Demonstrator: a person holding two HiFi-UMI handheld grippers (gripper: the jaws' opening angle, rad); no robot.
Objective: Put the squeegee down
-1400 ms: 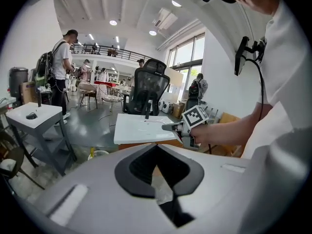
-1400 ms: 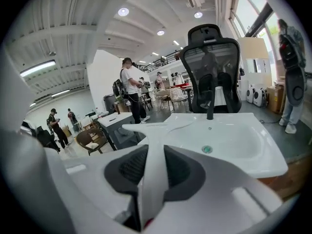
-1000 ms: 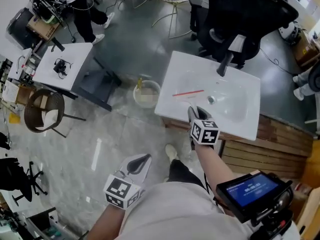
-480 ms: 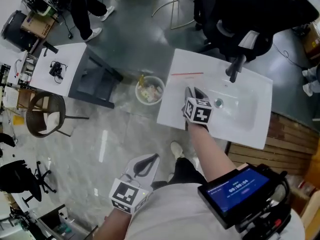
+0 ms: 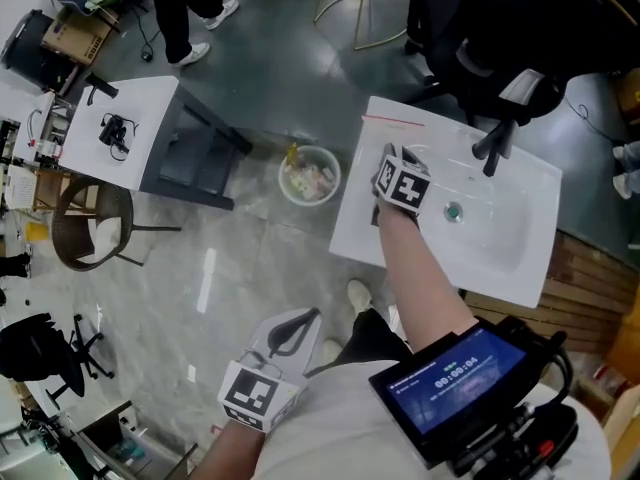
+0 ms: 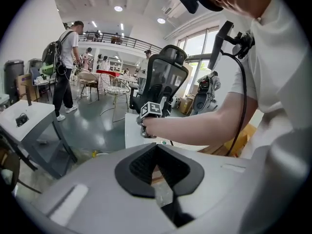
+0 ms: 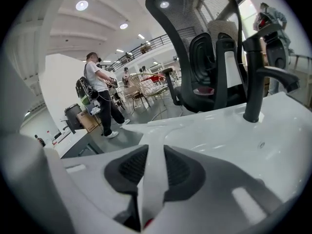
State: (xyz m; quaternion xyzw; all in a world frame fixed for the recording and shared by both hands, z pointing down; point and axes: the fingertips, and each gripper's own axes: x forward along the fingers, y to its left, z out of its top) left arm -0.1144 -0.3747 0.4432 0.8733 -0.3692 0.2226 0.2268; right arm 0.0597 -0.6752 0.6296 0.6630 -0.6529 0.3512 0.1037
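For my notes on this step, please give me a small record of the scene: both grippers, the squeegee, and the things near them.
left gripper: shut, empty, held low
right gripper: shut on squeegee handle, over sink
squeegee: blade end near sink's corner; contact unclear
faucet: black, at sink's rim
bucket: on floor, beside sink

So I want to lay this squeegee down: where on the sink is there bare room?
The flat ledge of the sink along its left edge, on the bucket side, is bare, and so is the bowl around the drain. The faucet crowds the far right corner.
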